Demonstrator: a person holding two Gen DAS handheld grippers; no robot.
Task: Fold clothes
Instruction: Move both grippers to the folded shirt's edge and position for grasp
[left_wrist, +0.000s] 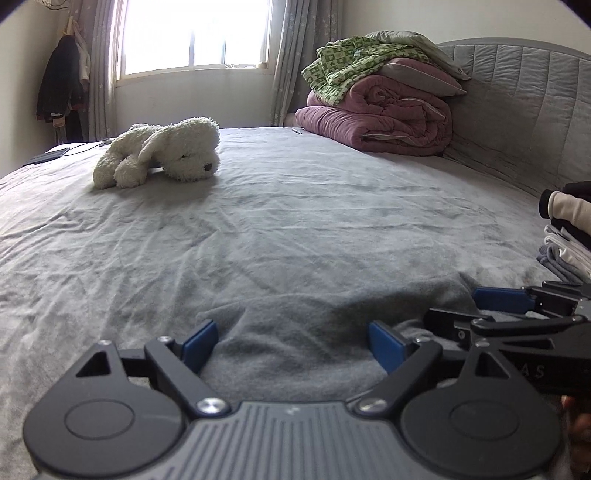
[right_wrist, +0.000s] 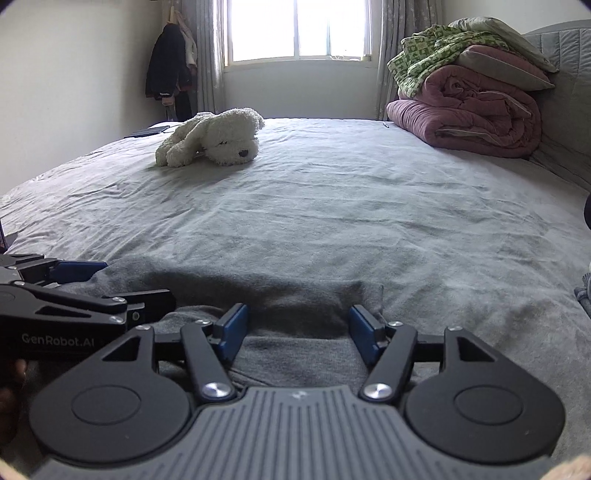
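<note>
Both grippers, left gripper and right gripper, are hovering spread over the grey garment at 6 o'clock; next, probably, pinching an edge to fold.

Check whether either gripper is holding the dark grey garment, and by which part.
Nothing is held. The left gripper and right gripper both stand open, fingers spread over the dark grey fleece garment lying on the grey bed sheet.
</note>
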